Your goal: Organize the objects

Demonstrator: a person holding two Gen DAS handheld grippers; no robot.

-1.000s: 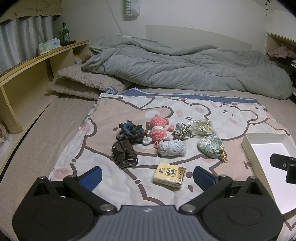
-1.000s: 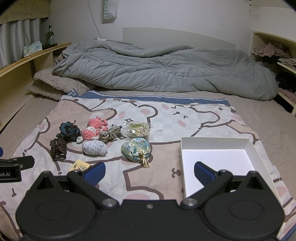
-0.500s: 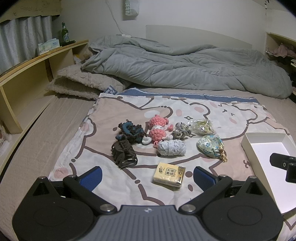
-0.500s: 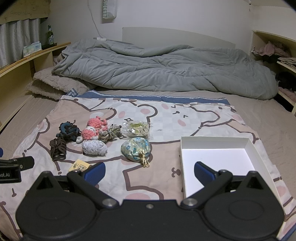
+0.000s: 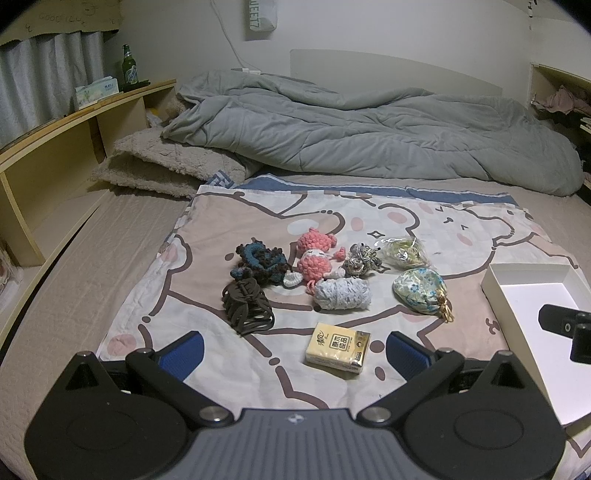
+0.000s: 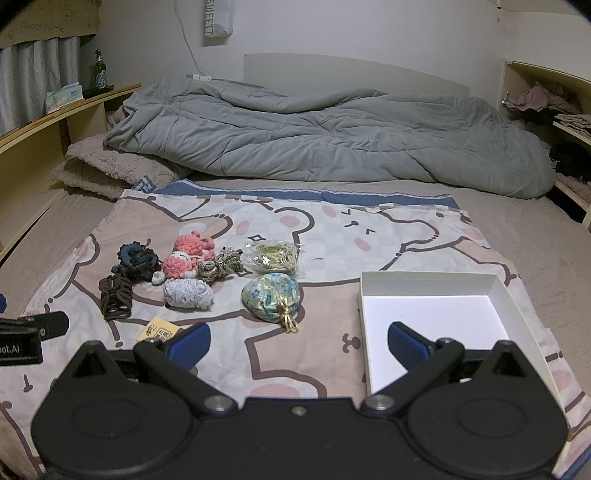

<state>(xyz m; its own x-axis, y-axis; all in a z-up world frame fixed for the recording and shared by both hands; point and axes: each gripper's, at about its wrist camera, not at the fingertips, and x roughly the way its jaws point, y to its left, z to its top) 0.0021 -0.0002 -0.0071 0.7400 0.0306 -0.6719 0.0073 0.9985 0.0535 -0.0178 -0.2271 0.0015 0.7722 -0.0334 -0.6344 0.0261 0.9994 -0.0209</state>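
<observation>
Left claw (image 5: 294,349) and right claw (image 6: 298,341): both spread wide, holding nothing, above the bed's cartoon sheet (image 5: 332,218). Tissue pack (image 5: 338,350) lies just ahead of left claw; hair clip (image 5: 246,301), pink crochet doll (image 5: 316,258), floral pouch (image 5: 421,291) etc. clustered beyond. White box (image 6: 436,314) sits w/ open top right of the cluster, apparently empty.

Wall hanging (image 6: 218,18) reads "SWEET", banner (image 6: 48,26) "GOOD LUCK".
</observation>
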